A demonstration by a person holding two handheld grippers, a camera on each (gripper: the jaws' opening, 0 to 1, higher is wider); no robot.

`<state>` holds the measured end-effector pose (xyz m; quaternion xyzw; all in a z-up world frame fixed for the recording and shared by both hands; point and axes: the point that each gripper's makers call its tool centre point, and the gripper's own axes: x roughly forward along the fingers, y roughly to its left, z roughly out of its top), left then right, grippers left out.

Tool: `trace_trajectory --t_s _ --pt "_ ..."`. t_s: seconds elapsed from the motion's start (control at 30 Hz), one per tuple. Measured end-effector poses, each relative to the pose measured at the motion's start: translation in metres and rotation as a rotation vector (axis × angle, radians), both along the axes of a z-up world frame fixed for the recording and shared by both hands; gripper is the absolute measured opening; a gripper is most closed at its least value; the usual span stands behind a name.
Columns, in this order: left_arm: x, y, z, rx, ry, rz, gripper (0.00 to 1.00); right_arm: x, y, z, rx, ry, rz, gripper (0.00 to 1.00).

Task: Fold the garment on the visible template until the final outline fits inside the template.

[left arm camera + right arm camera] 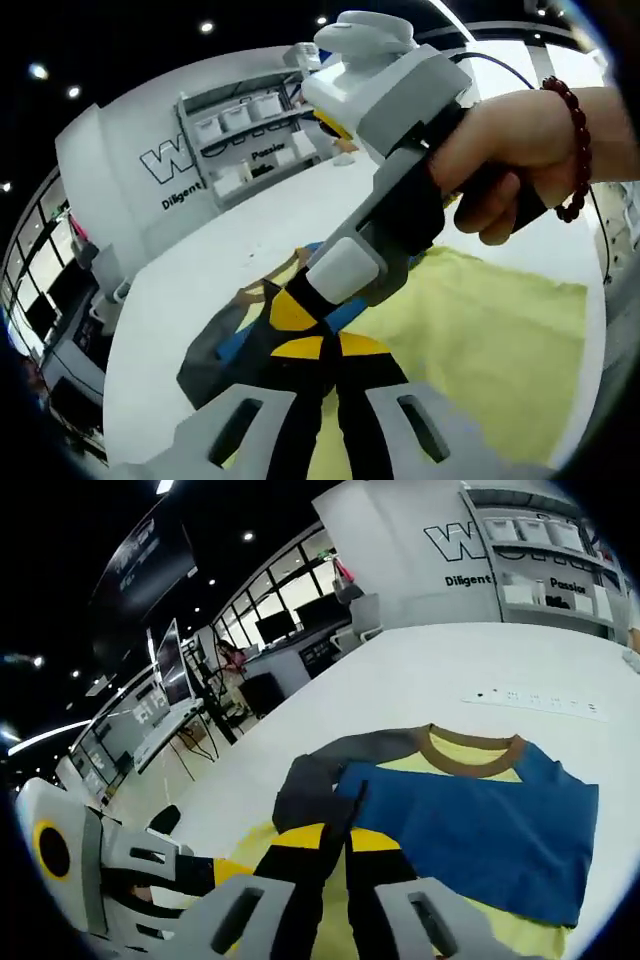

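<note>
The shirt (pixel 470 810) lies partly folded on the yellow template (pixel 480 340), at 12 o'clock from the right gripper (pixel 335 900), whose jaws stand apart, empty. It looks soft and light; grip the gray sleeve (pixel 310 785) edge. Left gripper (pixel 325 420) gapes empty too.

In the right gripper view, bare white table (pixel 470 665) lies open across the upper middle, beyond the garment (pixel 470 810). The left gripper (pixel 70 875) crowds the lower left corner. In the left gripper view, the right gripper (pixel 385 150) and the hand (pixel 520 150) holding it block the centre and upper right; yellow template (pixel 500 340) lies clear at lower right.
</note>
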<state>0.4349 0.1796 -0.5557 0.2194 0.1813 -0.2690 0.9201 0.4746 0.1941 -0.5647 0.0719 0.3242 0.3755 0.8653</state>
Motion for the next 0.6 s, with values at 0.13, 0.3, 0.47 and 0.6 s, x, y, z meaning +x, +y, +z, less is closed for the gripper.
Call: trace_trajectory --t_s 0.13,0.3,0.47,0.6 --pt "0.0 0.007 0.003 0.049 -0.033 -0.006 0.04 0.001 0.004 0.014 0.013 -0.034 0.012 0.0" --pt "0.0 0.042 -0.01 0.101 0.005 0.093 0.34 0.006 0.008 0.038 0.037 -0.1 0.025 0.0" --pt "-0.005 0.077 -0.027 0.038 0.093 0.212 0.41 0.007 0.013 0.061 0.085 -0.133 0.04 0.0" --pt "-0.003 0.108 -0.041 0.001 0.151 0.326 0.37 0.004 0.019 0.073 0.115 -0.145 0.059 0.0"
